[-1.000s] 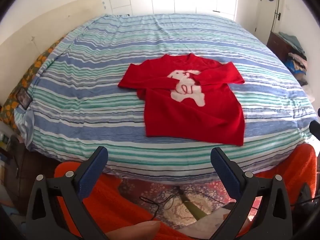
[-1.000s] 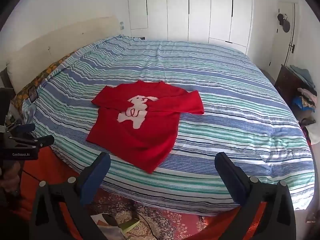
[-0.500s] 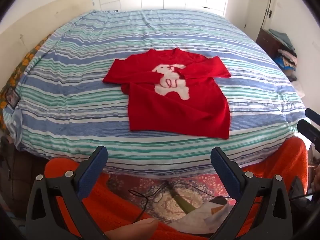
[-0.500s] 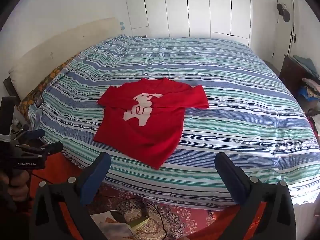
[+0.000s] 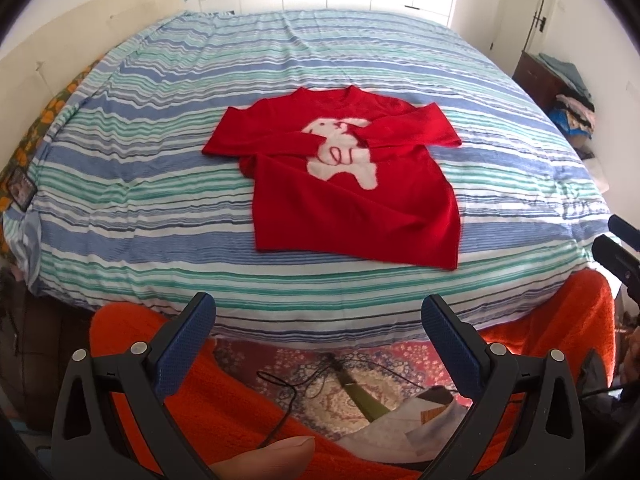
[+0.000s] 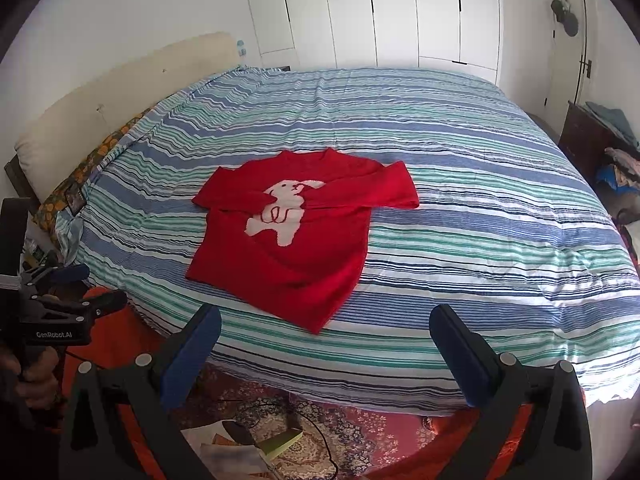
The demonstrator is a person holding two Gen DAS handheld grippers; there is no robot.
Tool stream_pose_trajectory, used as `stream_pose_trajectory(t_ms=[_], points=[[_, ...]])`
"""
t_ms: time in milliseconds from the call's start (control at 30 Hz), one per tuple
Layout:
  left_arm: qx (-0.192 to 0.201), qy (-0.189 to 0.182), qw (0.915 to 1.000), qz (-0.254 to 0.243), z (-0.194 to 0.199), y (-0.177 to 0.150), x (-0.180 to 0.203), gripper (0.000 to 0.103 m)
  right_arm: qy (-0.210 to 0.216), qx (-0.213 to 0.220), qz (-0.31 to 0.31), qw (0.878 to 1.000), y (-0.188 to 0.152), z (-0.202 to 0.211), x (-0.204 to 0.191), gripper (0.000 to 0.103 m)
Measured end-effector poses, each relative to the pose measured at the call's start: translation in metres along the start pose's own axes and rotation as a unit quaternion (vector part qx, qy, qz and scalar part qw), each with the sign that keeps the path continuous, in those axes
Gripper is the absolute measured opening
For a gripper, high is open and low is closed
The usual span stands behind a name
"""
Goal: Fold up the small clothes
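At the left edge of the bed point(image 6: 500, 184) stands a long beige padded headboard point(image 6: 120, 92), and next to it, along that edge, an orange-flowered cloth point(image 6: 96, 156) shows from under the cover. The bed carries a cover with blue, green and white stripes point(image 5: 160, 184). In the right wrist view the left gripper point(image 6: 80, 286) appears at the far left, beside the near left corner of the bed, held by a hand point(image 6: 32, 380); its black body bears the words "GenRobot.AI". In its own view the left gripper point(image 5: 318, 322) has its jaws released, wide apart, with nothing between the blue pads point(image 5: 186, 344), and it is in front of the near edge of the bed, not touching the cover.

The red knitted sweater with a white animal figure on the chest point(image 5: 352, 188) lies flat on the cover, close to the near edge and a little toward the middle of the bed. Both sleeves are folded inward across the chest, and they partly hide the white figure. The collar points to the far edge, the hem to the near edge.

Under the near edge, on the floor, lie a patterned red carpet point(image 6: 360, 432), a thin black cable point(image 5: 296, 388) and some papers point(image 5: 404, 428). Orange fabric point(image 5: 240, 400) fills the bottom of the left wrist view.

The right gripper point(image 6: 326, 330) also has its jaws released and empty, and it is before the near edge, well apart from the sweater. At the right, beyond the bed, a dark wooden cabinet point(image 6: 588, 144) holds piled clothes point(image 6: 620, 164). White wardrobe doors point(image 6: 400, 16) fill the far wall.
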State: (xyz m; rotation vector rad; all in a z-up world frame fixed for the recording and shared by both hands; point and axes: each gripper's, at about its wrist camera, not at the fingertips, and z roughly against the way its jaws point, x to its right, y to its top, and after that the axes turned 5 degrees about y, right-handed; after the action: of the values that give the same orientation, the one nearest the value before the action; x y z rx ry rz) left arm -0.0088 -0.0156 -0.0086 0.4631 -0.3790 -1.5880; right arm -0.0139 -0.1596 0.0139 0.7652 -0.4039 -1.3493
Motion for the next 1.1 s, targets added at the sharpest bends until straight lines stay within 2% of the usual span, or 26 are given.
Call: stream_pose_trajectory(t_ms=[300,1100], points=[[0.007,0.008,0.9999,-0.006,0.003,-0.001,0.003,0.102,-0.020,-0.009,0.001,1.000,-0.002,-0.007,0.004,0.103],[-0.001,0.004,0.9999,-0.011,0.002,-0.003,0.006,0.102,-0.014,-0.017,0.008,1.000,-0.004,-0.010,-0.003,0.103]])
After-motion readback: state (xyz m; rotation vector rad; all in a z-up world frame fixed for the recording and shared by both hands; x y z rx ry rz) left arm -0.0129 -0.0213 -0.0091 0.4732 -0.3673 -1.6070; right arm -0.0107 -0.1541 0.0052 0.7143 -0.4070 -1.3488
